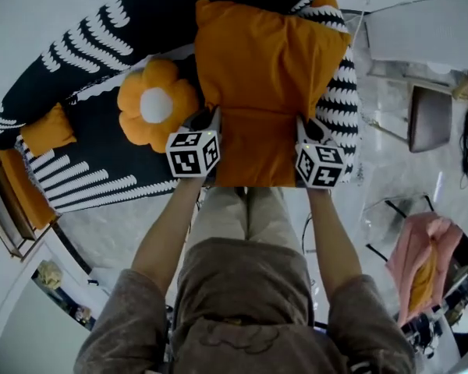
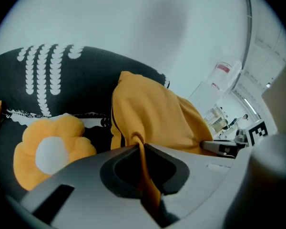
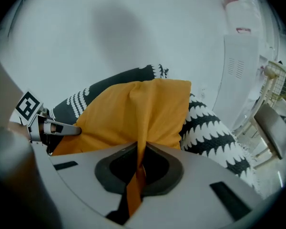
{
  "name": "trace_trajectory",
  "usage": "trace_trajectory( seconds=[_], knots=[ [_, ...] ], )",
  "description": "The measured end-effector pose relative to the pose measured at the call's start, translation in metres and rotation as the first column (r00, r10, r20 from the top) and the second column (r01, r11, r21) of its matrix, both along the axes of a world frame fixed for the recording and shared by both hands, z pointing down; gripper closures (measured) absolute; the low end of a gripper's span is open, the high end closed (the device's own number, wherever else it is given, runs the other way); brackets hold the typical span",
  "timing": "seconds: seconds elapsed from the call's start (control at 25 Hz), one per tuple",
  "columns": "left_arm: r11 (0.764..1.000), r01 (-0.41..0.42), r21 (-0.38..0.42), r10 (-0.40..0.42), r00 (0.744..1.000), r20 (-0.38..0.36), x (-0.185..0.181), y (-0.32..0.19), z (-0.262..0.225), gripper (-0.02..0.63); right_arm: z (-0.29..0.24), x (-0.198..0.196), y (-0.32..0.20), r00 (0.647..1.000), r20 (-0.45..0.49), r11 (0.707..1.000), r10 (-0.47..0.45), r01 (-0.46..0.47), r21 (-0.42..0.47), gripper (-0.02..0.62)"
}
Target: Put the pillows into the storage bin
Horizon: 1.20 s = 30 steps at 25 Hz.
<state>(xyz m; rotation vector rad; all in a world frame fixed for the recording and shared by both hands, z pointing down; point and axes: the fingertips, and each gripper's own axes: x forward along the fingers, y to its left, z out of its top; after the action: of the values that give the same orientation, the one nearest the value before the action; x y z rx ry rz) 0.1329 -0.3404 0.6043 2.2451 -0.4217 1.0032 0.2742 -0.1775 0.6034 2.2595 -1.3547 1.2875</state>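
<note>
In the lower centre of the head view, a loose taupe-brown fabric top (image 1: 246, 302), its sleeves (image 1: 118, 310) ending near the elbows; just above it, pale beige trousers (image 1: 246, 213). The grey plastic left gripper (image 1: 207, 120) and right gripper (image 1: 306, 128) each carry a white cube (image 1: 193, 153) with black square markers.

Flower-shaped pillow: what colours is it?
The flower pillow has orange petals and a white centre; the head view shows it best.

Left gripper (image 1: 205, 123): jaws pinched tight on the orange pillow (image 1: 265, 76), at its left edge, pointing downward.
Right gripper (image 1: 310, 128): same grip, fabric clamped at the pillow's right edge.
Arms: both stretched forward, side by side, grippers level.
</note>
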Motion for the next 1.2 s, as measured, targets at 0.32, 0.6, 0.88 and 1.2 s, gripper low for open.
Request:
trace_trajectory(
  seconds=[0.32, 0.6, 0.88, 1.2],
  knots=[
    [0.997, -0.069, 0.046, 0.073, 0.992, -0.103, 0.006, 0.019, -0.160, 0.594, -0.134, -0.016, 0.041, 0.995, 0.009, 0.991, 0.101, -0.102, 0.086, 0.584],
    [0.974, -0.206, 0.094, 0.221, 0.954, -0.201, 0.036, 0.080, -0.249, 0.594, -0.223, -0.011, 0.119, 0.959, -0.038, 0.947, 0.282, -0.272, 0.171, 0.584],
    [0.910, -0.399, 0.111, 0.414, 0.872, -0.261, 0.076, 0.195, -0.292, 0.594, -0.276, -0.013, 0.251, 0.871, -0.085, 0.859, 0.484, -0.454, 0.238, 0.584],
    [0.776, -0.615, 0.141, 0.627, 0.727, -0.280, 0.104, 0.376, -0.317, 0.594, -0.303, -0.042, 0.440, 0.718, -0.110, 0.713, 0.687, -0.638, 0.291, 0.584]
  ],
)
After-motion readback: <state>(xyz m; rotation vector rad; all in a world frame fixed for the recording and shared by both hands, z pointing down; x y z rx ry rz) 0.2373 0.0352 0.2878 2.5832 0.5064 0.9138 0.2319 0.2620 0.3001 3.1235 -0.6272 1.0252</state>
